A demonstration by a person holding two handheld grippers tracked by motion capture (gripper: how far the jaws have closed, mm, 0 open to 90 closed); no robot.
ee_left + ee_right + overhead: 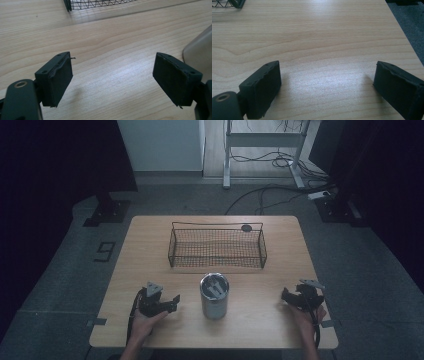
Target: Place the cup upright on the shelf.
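Observation:
A shiny metal cup (214,296) stands upright at the table's near middle, with dark pieces inside that I cannot make out. Behind it sits a black wire basket (217,246). My left gripper (174,303) rests low on the table left of the cup and points toward it, open with nothing between the jaws. In the left gripper view the jaws (112,60) stand wide apart over bare wood, and the cup's side (197,50) shows at the right edge. My right gripper (284,296) lies right of the cup, open and empty (328,66).
The wooden table (150,245) ends close to the right gripper, and its right edge (402,30) drops to grey floor. A basket corner (100,3) shows far ahead of the left jaws, and another corner (227,3) shows at the top left of the right gripper view. A small dark disc (246,227) lies behind the basket.

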